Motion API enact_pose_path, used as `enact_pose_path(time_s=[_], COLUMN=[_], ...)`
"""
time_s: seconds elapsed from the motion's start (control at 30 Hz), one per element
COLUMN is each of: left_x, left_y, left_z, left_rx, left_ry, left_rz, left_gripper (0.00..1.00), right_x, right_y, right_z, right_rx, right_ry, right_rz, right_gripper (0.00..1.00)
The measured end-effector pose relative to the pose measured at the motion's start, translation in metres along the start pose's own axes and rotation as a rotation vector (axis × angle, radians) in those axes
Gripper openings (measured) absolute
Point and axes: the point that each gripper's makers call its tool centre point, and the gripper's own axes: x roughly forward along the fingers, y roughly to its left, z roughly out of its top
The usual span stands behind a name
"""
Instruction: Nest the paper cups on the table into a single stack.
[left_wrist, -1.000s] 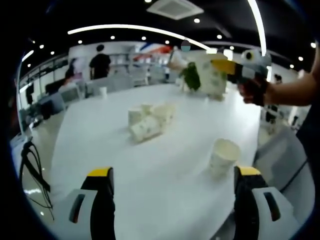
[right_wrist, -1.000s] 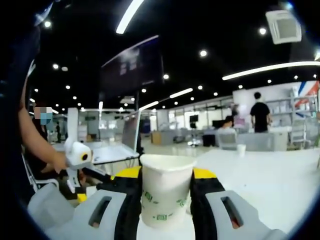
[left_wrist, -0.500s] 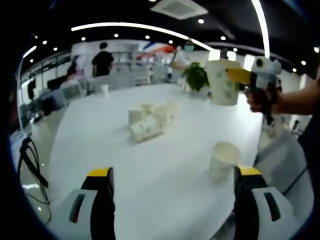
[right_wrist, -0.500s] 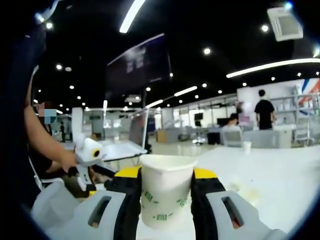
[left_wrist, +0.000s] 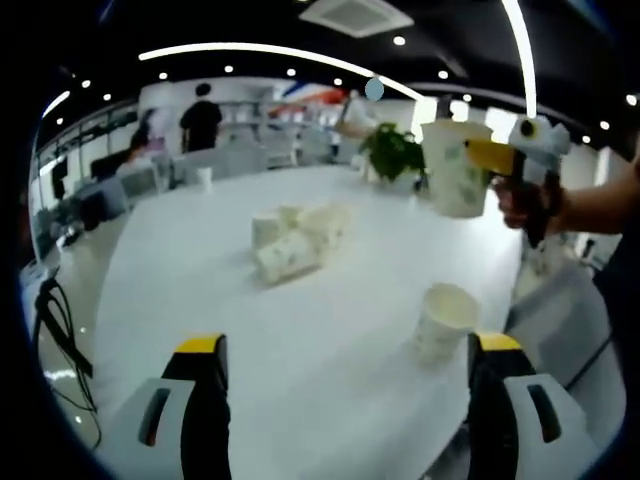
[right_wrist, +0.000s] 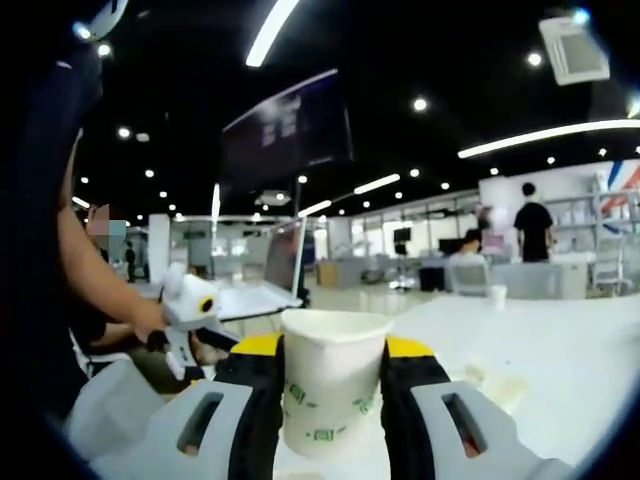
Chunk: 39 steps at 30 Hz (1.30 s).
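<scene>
Showing beyond the left view: gripped cup (right_wrist: 333, 385), cup pile (left_wrist: 295, 238).

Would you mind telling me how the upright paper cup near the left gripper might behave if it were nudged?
The upright paper cup looks thin, empty and light, so it would probably slide or tip easily. Its narrower base suggests it could roll in a curve, like the cups lying on their sides.

You've got one white cup (right_wrist: 333, 378) with green print upright in the air, clamped at its sides. Another cup (left_wrist: 442, 319) stands upright near the table's edge. Farther in, a cluster of cups (left_wrist: 292, 240) lies mostly tipped over, touching.
</scene>
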Motion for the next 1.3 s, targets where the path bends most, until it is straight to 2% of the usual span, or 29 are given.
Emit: enact_pose_path(time_s=[0.27,1.07,1.3], left_x=[0.002,0.006,0.006], left_y=[0.001,-0.003,-0.003], left_z=[0.0,-0.004,-0.005], left_rx=[-0.006,-0.018,-0.018], left_ry=[-0.003,0.01,0.011], left_rz=[0.001,-0.01,-0.01], left_gripper=[0.98,0.97,0.97], right_x=[-0.003,-0.012,-0.012], right_y=[0.01,0.025,0.025], right_z=[0.0,-0.008,-0.018], right_rx=[0.001,0.004,0.004], right_ry=[-0.009,-0.007,0.006], right_rz=[0.028,0.044,0.044], right_gripper=[0.35,0.35,0.34])
